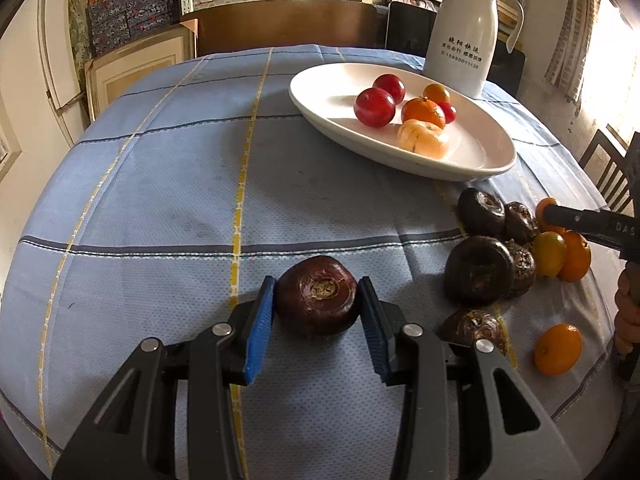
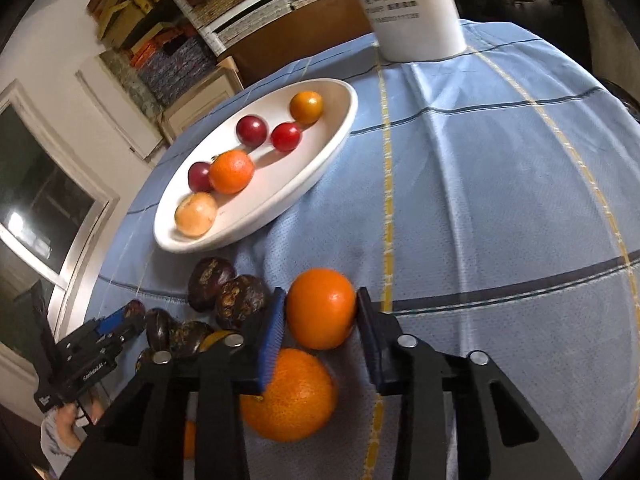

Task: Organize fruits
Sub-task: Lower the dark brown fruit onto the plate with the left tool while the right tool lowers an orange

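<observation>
My left gripper (image 1: pixel 317 300) is shut on a dark brown water chestnut (image 1: pixel 317 301), held just above the blue checked tablecloth. My right gripper (image 2: pixel 321 310) is shut on a small orange (image 2: pixel 320 308), with a larger orange (image 2: pixel 290 396) lying on the cloth right below it. A white oval plate (image 1: pixel 320 80), also in the right wrist view (image 2: pixel 288 196), holds red plums, small oranges and a peeled mandarin. Several more water chestnuts (image 1: pixel 478 270) and small oranges (image 1: pixel 558 348) lie in a heap on the cloth to the right of my left gripper.
A white thermos jug (image 1: pixel 462 32) stands behind the plate at the table's far edge. The blue checked tablecloth (image 1: pixel 180 168) covers a round table. A chair back (image 1: pixel 608 168) stands at the right. Shelves with boxes fill the back wall.
</observation>
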### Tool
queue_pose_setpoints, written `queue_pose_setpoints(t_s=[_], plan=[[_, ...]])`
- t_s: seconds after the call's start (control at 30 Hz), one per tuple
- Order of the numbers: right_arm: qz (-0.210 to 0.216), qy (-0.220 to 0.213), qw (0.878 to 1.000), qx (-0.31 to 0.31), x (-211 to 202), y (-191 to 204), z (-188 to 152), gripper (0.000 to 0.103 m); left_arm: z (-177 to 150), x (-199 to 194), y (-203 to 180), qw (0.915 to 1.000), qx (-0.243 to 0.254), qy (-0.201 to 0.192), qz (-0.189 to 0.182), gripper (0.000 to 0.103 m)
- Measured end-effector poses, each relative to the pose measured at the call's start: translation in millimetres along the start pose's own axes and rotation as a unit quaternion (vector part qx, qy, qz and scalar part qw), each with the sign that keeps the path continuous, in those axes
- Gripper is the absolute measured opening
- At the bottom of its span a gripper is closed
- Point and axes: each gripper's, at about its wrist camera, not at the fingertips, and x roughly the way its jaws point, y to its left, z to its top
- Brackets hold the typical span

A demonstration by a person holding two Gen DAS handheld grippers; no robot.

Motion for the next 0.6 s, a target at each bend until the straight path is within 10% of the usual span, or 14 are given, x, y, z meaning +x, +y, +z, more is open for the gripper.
queue_pose_setpoints(t_s=[0.6], plan=[[0.029,-0.081,0.996,-0.011,-21,41,68,0.035,107,2,-49,0.9969,0.024,-0.074,-0.015,0.041]])
